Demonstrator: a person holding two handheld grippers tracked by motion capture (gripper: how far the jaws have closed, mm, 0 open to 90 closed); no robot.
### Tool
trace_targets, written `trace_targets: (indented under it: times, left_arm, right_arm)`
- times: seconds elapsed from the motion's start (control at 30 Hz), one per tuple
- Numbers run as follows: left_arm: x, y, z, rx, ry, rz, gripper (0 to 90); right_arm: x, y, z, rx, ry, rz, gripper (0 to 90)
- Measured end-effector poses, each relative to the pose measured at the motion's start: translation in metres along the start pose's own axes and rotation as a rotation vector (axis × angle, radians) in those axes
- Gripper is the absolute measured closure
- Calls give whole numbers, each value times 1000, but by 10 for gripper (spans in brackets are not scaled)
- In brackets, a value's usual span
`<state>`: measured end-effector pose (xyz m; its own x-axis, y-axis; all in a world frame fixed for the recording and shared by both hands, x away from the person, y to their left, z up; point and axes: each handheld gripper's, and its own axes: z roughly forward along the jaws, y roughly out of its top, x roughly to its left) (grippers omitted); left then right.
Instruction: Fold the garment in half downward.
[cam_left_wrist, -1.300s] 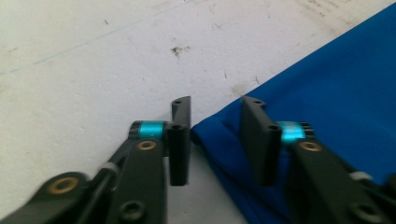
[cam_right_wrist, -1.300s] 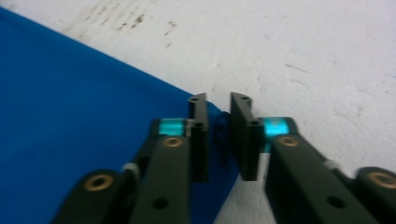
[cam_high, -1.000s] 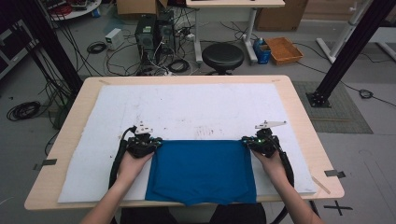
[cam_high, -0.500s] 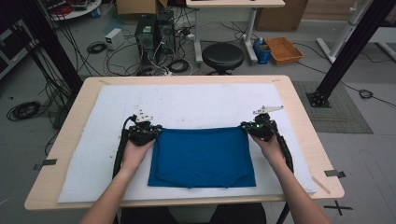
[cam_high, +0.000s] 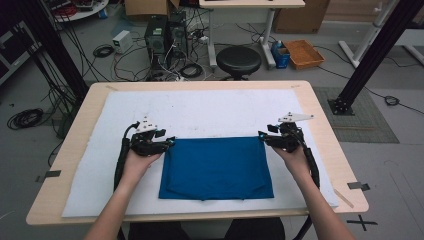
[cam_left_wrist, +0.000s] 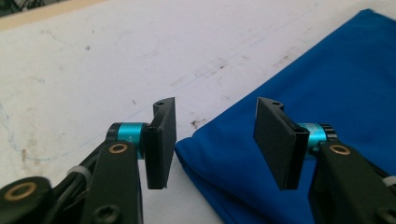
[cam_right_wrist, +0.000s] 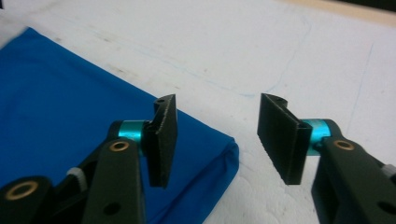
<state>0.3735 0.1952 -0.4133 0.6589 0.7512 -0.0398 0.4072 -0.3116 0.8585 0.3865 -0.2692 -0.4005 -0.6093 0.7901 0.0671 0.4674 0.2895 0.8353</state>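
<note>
From the high view, my left claw (cam_high: 169, 143) sits at the far left corner of the blue cloth (cam_high: 217, 167), and my right claw (cam_high: 263, 136) at its far right corner. The cloth lies folded into a flat rectangle on the white mat (cam_high: 210, 112) that covers the table (cam_high: 322, 130), nearer my side than the far edge. My hands hold both claws low over the mat, tips pointing inward at the cloth's far edge. Both have just been opening.

In the left gripper view, my left claw (cam_left_wrist: 215, 140) stands wide, its two pads well apart and pressing on nothing. The cloth's (cam_left_wrist: 327, 88) rounded corner lies on the mat (cam_left_wrist: 93, 60) below the gap; the inner pad hangs over the blue, the outer over bare white. The mat here is marked with faint stains and a thin blue line.

In the right gripper view, my right claw (cam_right_wrist: 217, 140) is just as wide and holds nothing. The cloth's (cam_right_wrist: 65, 88) folded corner lies under the inner pad, and it stops short of the outer pad, which hangs over the mat (cam_right_wrist: 280, 42). The fold shows as a thick doubled edge at that corner.
</note>
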Motion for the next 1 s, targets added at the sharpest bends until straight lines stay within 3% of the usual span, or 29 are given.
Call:
trace_targets:
  times: [0.2, 0.33, 0.37, 0.43, 0.47, 0.57, 0.6, 0.67, 0.77, 0.9, 1.0]
  left_arm:
    - [0, 3, -23, -32, -33, 11, 427]
    - [6, -5, -32, -67, -52, -19, 475]
    - [7, -7, -33, -69, -46, -13, 475]
    - [10, -14, -37, -86, -20, 56, 474]
    - [10, -17, -38, -113, -18, 66, 474]
    - [11, -24, -38, -185, -34, 39, 473]
    - [11, -23, -38, -196, -30, 13, 473]
    - [10, -19, -38, -186, -14, -12, 460]
    - [7, -10, -39, -128, 26, 34, 436]
    - [1, -5, -44, -173, 72, 63, 375]
    - [0, -3, -44, -177, 40, 35, 373]
  right_arm:
    - [-2, -12, -27, -63, 37, 16, 393]
    - [-9, -10, -35, -76, 55, 38, 294]
    - [-11, -9, -36, -82, 65, 43, 277]
    - [-13, -8, -38, -101, 63, 59, 270]
    - [-13, -7, -39, -106, 63, 63, 270]
    - [-13, -6, -39, -102, 63, 63, 271]
    - [-13, -6, -38, -100, 63, 61, 274]
    - [-12, -6, -38, -102, 60, 56, 280]
    - [-11, -5, -37, -105, 61, 57, 284]
    - [-12, -5, -36, -104, 65, 68, 285]
    - [-14, -5, -36, -107, 63, 74, 284]
